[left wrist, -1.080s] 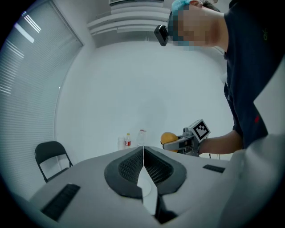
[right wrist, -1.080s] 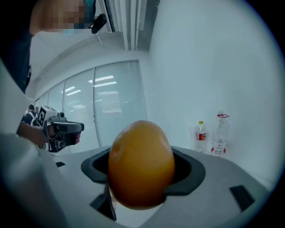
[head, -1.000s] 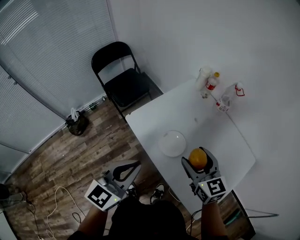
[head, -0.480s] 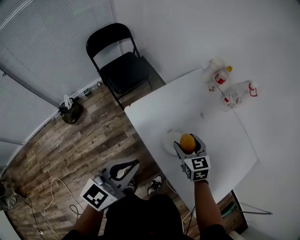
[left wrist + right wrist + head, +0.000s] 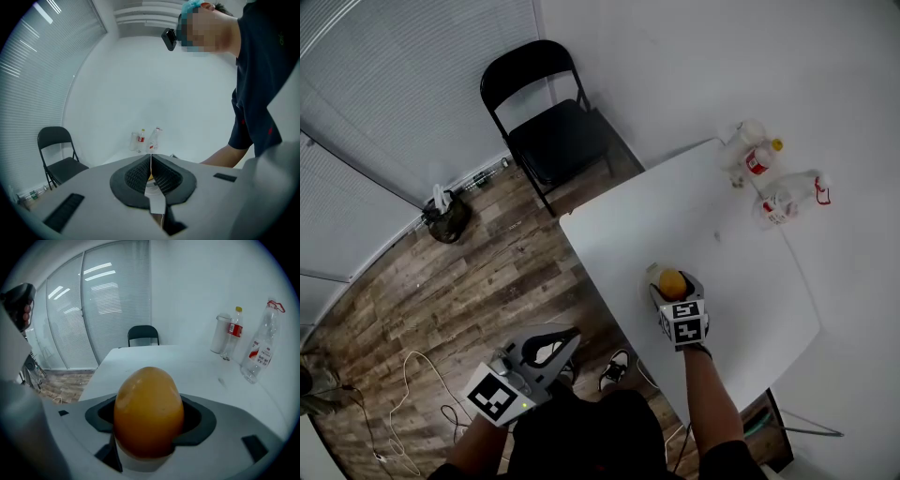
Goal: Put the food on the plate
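Observation:
An orange, egg-shaped piece of food [image 5: 672,281] [image 5: 149,411] sits between the jaws of my right gripper [image 5: 674,290] [image 5: 149,418], which is shut on it. In the head view it hangs over the white plate [image 5: 652,273] near the table's left edge, and the gripper covers most of the plate. Whether the food touches the plate is hidden. My left gripper [image 5: 570,335] [image 5: 151,163] is off the table, over the wooden floor, shut with nothing between its jaws.
The white table [image 5: 741,272] carries a white cup [image 5: 739,139], a red-labelled bottle [image 5: 759,160] and a clear spray bottle [image 5: 789,200] at its far right by the wall. A black folding chair [image 5: 548,131] stands beyond the table. Cables [image 5: 408,412] lie on the floor.
My right gripper has carried the orange food leftward from the table's near right side to above the plate. The left gripper has barely moved.

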Demonstrator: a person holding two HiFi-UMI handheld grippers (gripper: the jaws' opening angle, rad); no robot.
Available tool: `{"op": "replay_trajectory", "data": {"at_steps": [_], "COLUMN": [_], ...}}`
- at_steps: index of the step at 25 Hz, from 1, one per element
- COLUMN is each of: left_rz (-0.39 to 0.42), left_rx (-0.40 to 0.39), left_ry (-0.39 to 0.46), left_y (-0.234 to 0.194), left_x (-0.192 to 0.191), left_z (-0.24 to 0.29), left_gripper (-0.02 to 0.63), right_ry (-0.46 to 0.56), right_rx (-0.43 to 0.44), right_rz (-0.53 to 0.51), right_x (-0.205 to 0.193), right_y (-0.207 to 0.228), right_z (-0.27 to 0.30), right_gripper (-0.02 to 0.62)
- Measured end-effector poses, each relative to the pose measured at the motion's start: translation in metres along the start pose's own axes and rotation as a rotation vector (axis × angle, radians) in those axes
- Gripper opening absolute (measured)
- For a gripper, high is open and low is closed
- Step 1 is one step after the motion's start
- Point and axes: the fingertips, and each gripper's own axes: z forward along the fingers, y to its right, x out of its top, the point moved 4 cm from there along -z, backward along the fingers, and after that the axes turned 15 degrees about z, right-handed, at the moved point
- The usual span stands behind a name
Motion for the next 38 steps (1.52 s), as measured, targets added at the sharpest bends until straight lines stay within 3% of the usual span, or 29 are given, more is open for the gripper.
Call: {"op": "replay_trajectory", "data": {"at_steps": [15, 20, 25, 30, 34, 38], "left_rz": [-0.009, -0.002, 0.025, 0.065, 0.111, 0.176], "left_rx": [0.018, 0.024, 0.02, 0.008, -0.012, -0.019], "left_ry": [-0.007, 0.009, 0.036, 0.069, 0.112, 0.161], "left_y": [-0.01, -0.014, -0.013, -0.004, 0.006, 0.011], "left_x": [-0.001, 0.007, 0.022, 0.043, 0.068, 0.096], "left_z": [-0.011, -0.02, -0.026, -0.027, -0.029, -0.033], "left_gripper": [0.023, 0.023, 0.023, 0.023, 0.023, 0.023], "right_ry": [-0.052, -0.004, 0.197, 0.443, 0.591, 0.698], "right_rx": [-0.021, -0.006, 0.002, 0.099, 0.119, 0.111], "right_rz": [-0.017, -0.004, 0.027, 0.025, 0.003, -0.012], "right_x": [-0.003, 0.011, 0.06, 0.114, 0.138, 0.148], "right_y": [-0.002, -0.007, -0.02, -0.049, -0.072, -0.087], "right_z": [0.014, -0.007, -0.067, -0.16, -0.235, -0.293], "right_gripper": [0.342, 0.351, 0.351, 0.342, 0.191, 0.092]}}
